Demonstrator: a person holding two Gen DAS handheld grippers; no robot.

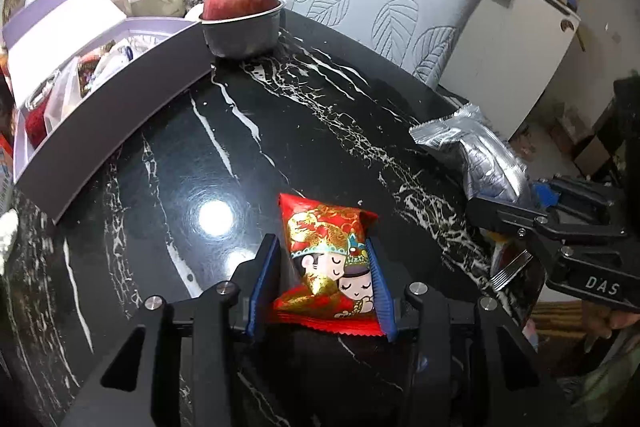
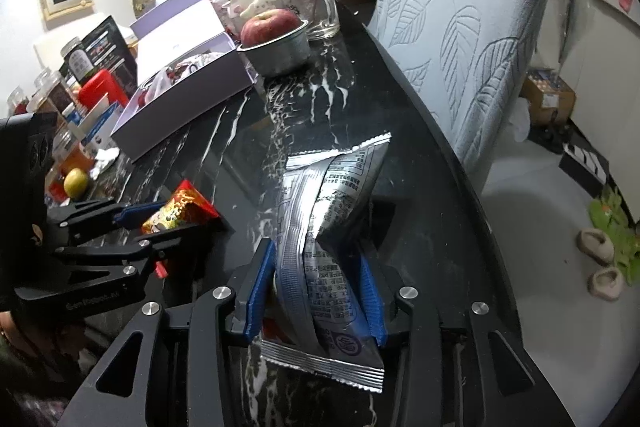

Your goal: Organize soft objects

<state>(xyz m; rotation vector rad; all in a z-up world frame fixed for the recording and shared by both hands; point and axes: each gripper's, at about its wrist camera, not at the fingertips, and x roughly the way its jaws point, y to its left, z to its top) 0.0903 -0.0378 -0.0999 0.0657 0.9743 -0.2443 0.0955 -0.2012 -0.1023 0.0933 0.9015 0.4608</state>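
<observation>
From my left wrist view, the purple box [image 1: 120, 95] runs off the left edge; contents are a jumble, can't identify them. The right gripper [image 1: 532, 223] is cut by the right edge, and its pads are hidden behind the silver packet [image 1: 476, 155]. Red packet [image 1: 332, 259]: its sides are covered by the blue pads [image 1: 266, 283]. On the right wrist view, the print on the silver packet [image 2: 336, 251] is too small to read. The left gripper [image 2: 156, 223] body is cropped at the left edge. Jars [image 2: 60, 95] behind the box are blurred, labels illegible.
</observation>
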